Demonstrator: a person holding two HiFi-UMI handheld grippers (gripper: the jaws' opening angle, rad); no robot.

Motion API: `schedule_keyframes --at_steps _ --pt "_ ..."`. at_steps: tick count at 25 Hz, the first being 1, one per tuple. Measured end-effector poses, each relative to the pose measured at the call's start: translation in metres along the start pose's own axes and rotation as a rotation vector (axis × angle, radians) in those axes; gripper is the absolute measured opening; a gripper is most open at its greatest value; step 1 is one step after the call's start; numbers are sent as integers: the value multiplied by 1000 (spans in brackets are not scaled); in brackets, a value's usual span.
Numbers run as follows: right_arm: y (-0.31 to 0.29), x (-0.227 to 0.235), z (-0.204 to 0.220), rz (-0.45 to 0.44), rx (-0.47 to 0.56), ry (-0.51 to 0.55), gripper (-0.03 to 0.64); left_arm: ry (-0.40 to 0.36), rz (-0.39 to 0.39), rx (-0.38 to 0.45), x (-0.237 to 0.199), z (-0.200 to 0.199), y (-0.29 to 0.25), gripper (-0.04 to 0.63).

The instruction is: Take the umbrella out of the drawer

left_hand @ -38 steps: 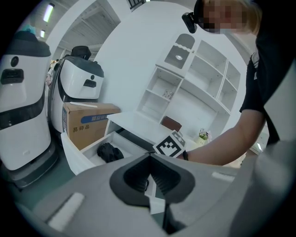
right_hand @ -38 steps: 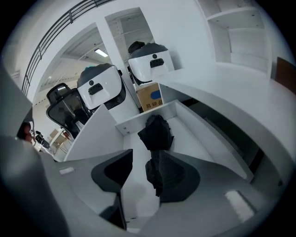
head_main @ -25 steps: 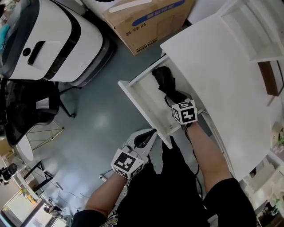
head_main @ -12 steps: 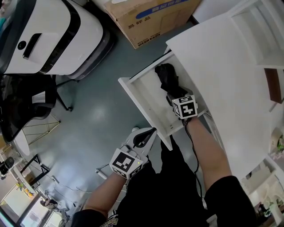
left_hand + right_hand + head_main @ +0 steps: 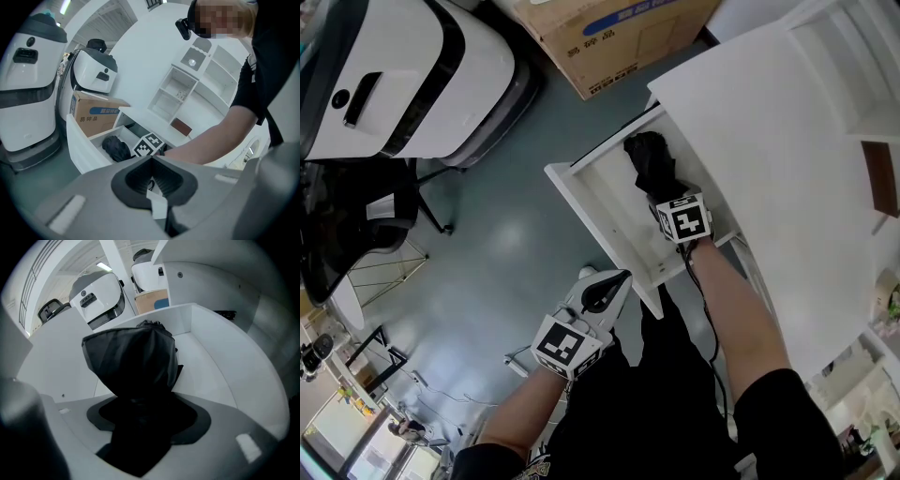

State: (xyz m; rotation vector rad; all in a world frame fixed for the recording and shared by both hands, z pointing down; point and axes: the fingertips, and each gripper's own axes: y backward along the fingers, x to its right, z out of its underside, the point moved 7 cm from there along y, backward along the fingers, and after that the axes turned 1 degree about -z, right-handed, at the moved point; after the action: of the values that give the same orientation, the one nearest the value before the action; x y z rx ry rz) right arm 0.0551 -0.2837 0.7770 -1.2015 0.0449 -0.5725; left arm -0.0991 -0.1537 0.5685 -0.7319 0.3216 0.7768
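From the head view, we see the white drawer [image 5: 592, 204] pulled out from under the white surface [image 5: 769, 141], above a grey floor [image 5: 502, 239]. The folded black umbrella [image 5: 649, 161] lies at the drawer's far end. Our right gripper [image 5: 667, 197] reaches down into the drawer at the umbrella's near end. Our left gripper [image 5: 617, 279] hangs outside, just beside the drawer's front corner. A cardboard box [image 5: 619, 37] stands on the floor beyond.

In the left gripper view, the left gripper [image 5: 151, 159] has its jaws closed tip to tip, gripping nothing. Past them sit the drawer [image 5: 82, 150], the umbrella [image 5: 116, 148] inside it and the cardboard box [image 5: 96, 112] behind.

In the right gripper view, the right gripper [image 5: 145, 423] has jaws that stand wide, having just been opening. The umbrella [image 5: 136, 362] lies between them and fills the gap, resting on the drawer [image 5: 220, 366] floor.
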Motion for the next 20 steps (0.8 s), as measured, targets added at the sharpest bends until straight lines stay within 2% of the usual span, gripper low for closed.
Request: schedule_keyframes --at_steps 7,11,20 --pt "-5 -1 -1 65 -25 8 314 10 -4 -5 1 0 1 0" --pt "-7 -3 1 84 13 18 313 13 -11 2 -1 4 5 0" --pt "-4 -2 2 62 44 8 287 22 -28 -10 -2 3 18 0"
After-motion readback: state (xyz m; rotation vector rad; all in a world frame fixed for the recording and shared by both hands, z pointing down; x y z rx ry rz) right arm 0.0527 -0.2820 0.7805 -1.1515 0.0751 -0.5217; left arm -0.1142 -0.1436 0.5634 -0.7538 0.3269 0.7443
